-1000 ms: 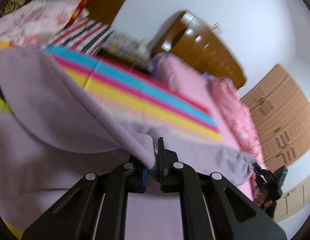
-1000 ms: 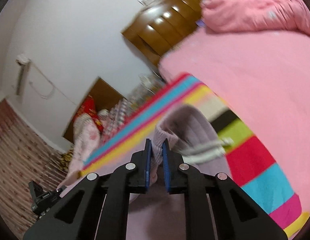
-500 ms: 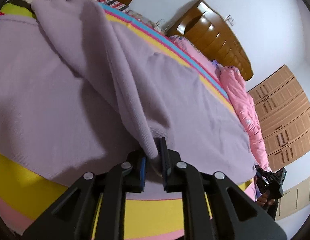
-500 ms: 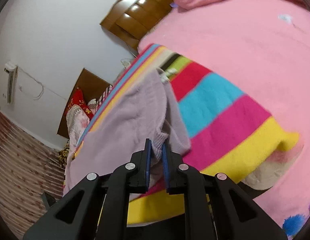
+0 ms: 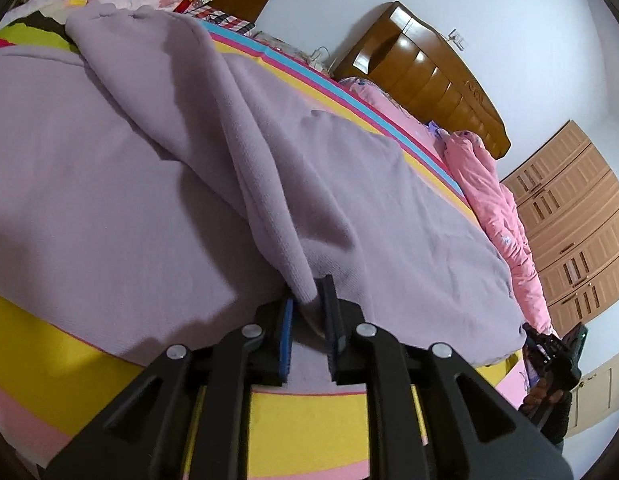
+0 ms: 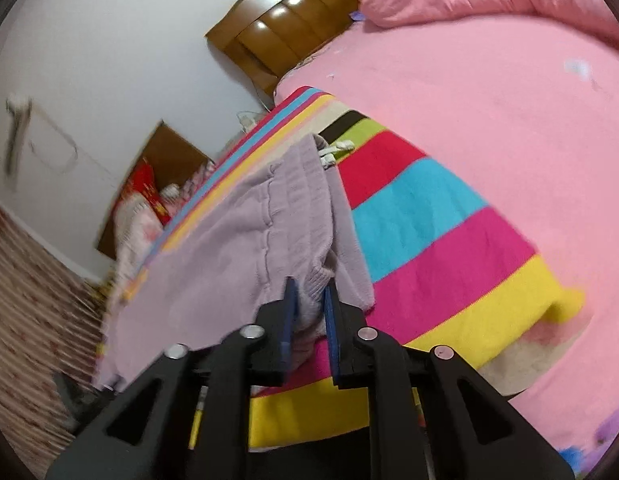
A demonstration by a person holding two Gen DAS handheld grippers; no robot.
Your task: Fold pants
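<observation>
Pants (image 5: 149,184), lilac and knitted, lay spread on the striped blanket (image 6: 441,216) near the bed's edge, bare pink sheet (image 6: 489,92) beyond. The left gripper (image 5: 309,308) pinched a raised fold; the right gripper (image 6: 309,304) pinched the ribbed cuff. A wooden headboard (image 5: 425,76) and pink quilt (image 5: 493,208) stood well apart.

1 pants (image 5: 157,184), 2 grippers (both clamped), 1 striped blanket (image 6: 441,216)
</observation>
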